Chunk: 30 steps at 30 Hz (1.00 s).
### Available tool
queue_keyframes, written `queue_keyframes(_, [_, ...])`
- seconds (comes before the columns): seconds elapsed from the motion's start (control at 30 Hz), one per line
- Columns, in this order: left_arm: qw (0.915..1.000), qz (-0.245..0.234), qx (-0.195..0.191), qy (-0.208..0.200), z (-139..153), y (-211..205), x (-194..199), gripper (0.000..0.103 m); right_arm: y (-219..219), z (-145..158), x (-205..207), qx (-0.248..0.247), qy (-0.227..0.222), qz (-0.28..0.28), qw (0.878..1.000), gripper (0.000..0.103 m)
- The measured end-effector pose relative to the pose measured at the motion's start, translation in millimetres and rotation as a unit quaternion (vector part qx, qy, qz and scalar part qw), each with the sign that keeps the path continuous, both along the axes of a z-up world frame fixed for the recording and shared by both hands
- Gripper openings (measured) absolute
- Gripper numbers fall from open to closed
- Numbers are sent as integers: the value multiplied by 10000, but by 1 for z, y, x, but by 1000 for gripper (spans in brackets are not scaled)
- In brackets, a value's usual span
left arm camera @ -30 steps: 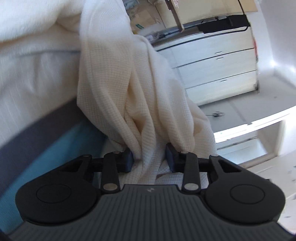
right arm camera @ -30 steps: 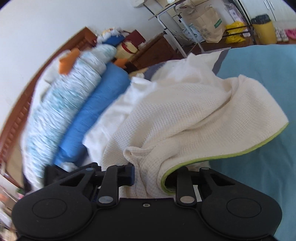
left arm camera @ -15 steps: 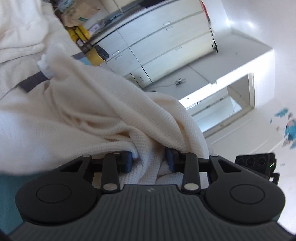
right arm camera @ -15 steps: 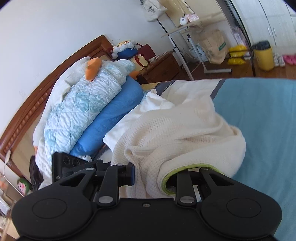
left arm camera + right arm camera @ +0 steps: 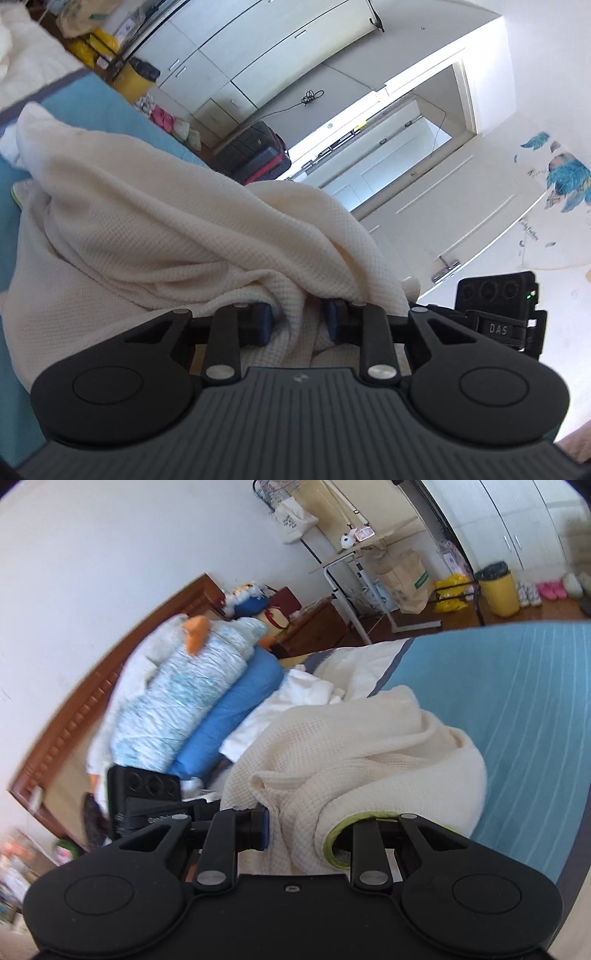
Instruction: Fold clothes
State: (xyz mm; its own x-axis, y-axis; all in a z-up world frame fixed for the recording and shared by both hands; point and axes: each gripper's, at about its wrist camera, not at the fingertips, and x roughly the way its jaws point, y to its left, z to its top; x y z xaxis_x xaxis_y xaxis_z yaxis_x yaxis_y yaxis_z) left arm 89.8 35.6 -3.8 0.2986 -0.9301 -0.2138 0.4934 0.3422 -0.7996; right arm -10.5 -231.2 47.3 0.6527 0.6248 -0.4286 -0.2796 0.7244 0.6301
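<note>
Bedroom setting, with a blue bedspread (image 5: 517,701) as the work surface. At far left in the right wrist view a wooden headboard (image 5: 74,716) runs along the white wall, with a pale patterned quilt roll (image 5: 184,709) and a blue pillow (image 5: 236,709) stacked against it; a second ago these filled more of the frame, and they now sit further off. Beyond the bed stand a metal rack (image 5: 369,576), a paper bag (image 5: 406,579) and a yellow bin (image 5: 498,590).

The cream waffle-knit garment (image 5: 369,753) is bunched on the bedspread, well gathered compared with a second ago, when it lay spread wide with its green trim (image 5: 332,838) stretched along one edge; the trim now curls into a tight loop at the right gripper (image 5: 308,827). That gripper is clamped on a thick fold of the garment, its opening unchanged over the second.

In the left wrist view the cream garment (image 5: 184,229) rises in a peak over the blue bedspread (image 5: 92,110). The left gripper (image 5: 299,319) pinches a narrow gather of cloth, and its jaws have just been closing further, with the fabric between them. A second ago this view was almost filled by hanging cloth with drawers behind; now white wardrobes (image 5: 240,55), a dark suitcase (image 5: 255,151), an open doorway (image 5: 406,136) and a blue feather wall sticker (image 5: 565,173) are exposed. The other gripper's black camera block (image 5: 496,291) shows at right, just beside the left gripper; it was not in view a second ago
</note>
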Motion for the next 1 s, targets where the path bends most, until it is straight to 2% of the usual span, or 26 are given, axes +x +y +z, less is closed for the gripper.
queue_keyframes(0.13, [9997, 105, 163, 161, 11, -17, -24, 24, -16, -4, -19, 237, -9, -270, 9994, 28])
queue_keyframes(0.2, [9998, 39, 146, 126, 29, -27, -33, 24, -27, 6, -30, 403, -57, -422, 9983, 28])
queue_keyframes(0.33, [9989, -191, 311, -287, 72, -58, -40, 23, -51, 40, -49, 381, -476, -525, 9968, 28])
queue_keyframes(0.43, [9944, -205, 793, -663, 97, -101, -25, 22, -73, 59, -41, -157, -730, -907, 9931, 28])
queue_keyframes(0.5, [9898, 327, 1217, -661, 103, -134, -5, 22, -89, 59, -10, -721, -787, -1362, 9849, 30])
queue_keyframes(0.53, [9850, 597, 1457, -703, 105, -150, 4, 22, -99, 56, 10, -1079, -720, -1746, 9761, 37])
queue_keyframes(0.57, [9768, 844, 1771, -861, 103, -166, 11, 22, -108, 48, 26, -1298, -559, -2089, 9677, 43])
queue_keyframes(0.63, [9560, 1097, 2435, -1218, 93, -190, 21, 26, -126, 29, 47, -1427, -197, -2516, 9571, 44])
queue_keyframes(0.7, [9429, 1152, 2839, -1308, 81, -197, 23, 28, -144, 9, 69, -1552, 167, -2933, 9432, 44])
queue_keyframes(0.73, [9442, 1169, 2819, -1238, 74, -191, 20, 30, -152, -2, 71, -1366, 319, -3035, 9424, 44])
queue_keyframes(0.8, [9543, 1136, 2584, -984, 60, -167, 11, 45, -160, -31, 60, -811, 421, -3106, 9462, 46])
queue_keyframes(0.83, [9575, 1127, 2517, -842, 52, -157, 8, 45, -161, -48, 53, -678, 450, -3254, 9421, 52])
queue_keyframes(0.87, [9586, 1107, 2526, -708, 44, -148, 7, 45, -162, -64, 47, -545, 479, -3402, 9376, 54])
queue_keyframes(0.93, [9560, 1055, 2670, -610, 30, -135, 3, 45, -163, -88, 40, -335, 908, -3585, 9285, 56])
queue_keyframes(1.0, [9513, 1066, 2802, -720, 19, -126, -6, 45, -163, -89, 39, -314, 923, -3441, 9339, 56])
